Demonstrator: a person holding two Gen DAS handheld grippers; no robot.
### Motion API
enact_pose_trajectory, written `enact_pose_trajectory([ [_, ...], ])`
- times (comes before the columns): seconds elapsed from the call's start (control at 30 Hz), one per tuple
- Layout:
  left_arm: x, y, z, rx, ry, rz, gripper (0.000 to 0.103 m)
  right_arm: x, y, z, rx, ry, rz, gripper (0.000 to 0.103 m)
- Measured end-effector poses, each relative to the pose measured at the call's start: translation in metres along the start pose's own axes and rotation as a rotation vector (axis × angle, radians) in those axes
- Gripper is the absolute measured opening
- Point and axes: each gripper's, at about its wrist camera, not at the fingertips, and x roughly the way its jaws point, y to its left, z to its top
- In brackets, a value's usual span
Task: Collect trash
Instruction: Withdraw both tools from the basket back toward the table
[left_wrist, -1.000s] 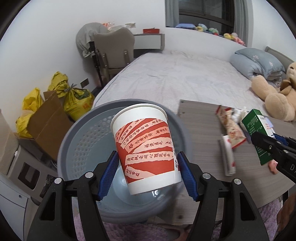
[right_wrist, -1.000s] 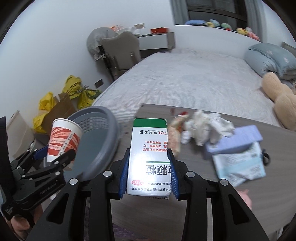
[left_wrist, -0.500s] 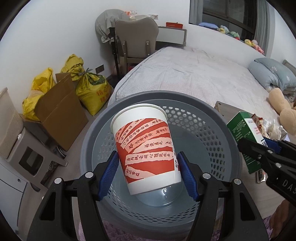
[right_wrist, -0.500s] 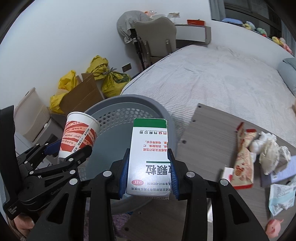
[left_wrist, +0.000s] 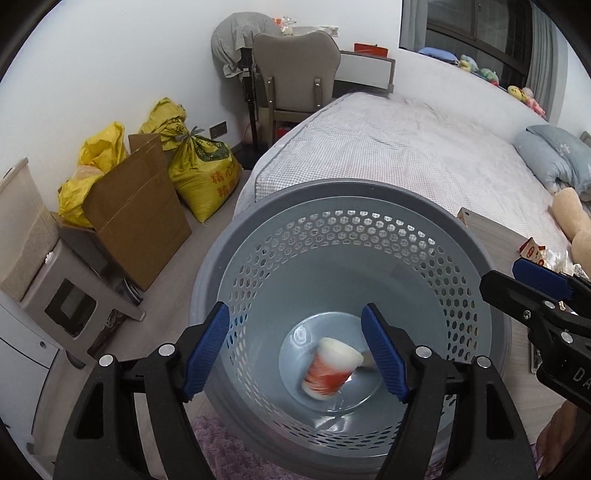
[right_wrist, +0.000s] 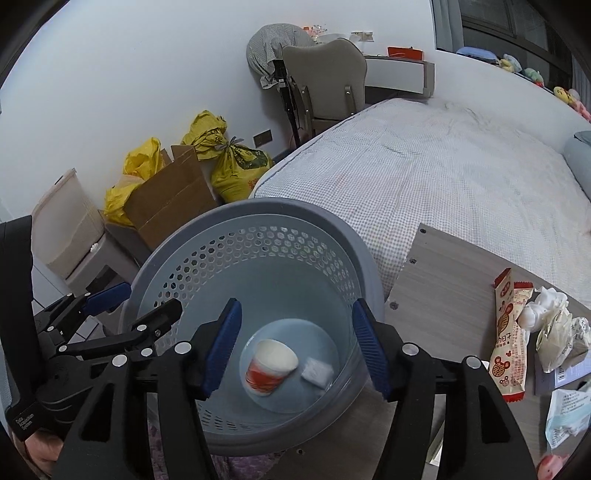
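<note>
A grey perforated basket stands below both grippers; it also shows in the right wrist view. A red and white paper cup lies on its side at the bottom, also seen in the right wrist view. The green and white box lies beside the cup. My left gripper is open and empty above the basket. My right gripper is open and empty above the basket too.
A wooden table to the right holds snack wrappers, crumpled tissues and paper. A bed lies behind. A cardboard box, yellow bags and a chair stand at the left wall.
Both grippers opened over the basket. The cup and the box dropped from them to the basket's bottom.
</note>
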Motion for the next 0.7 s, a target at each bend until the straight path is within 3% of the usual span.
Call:
enact_pose_trajectory([
  [0.33, -0.005, -0.001, -0.003, -0.008, -0.014, 0.021, 0.088, 0.0, -0.002, -0.003, 0.009, 0.004, -0.015, 0.06],
  [0.7, -0.015, 0.002, -0.002, -0.034, -0.029, 0.017, 0.093, -0.01, -0.004, -0.005, 0.014, -0.01, -0.029, 0.06],
])
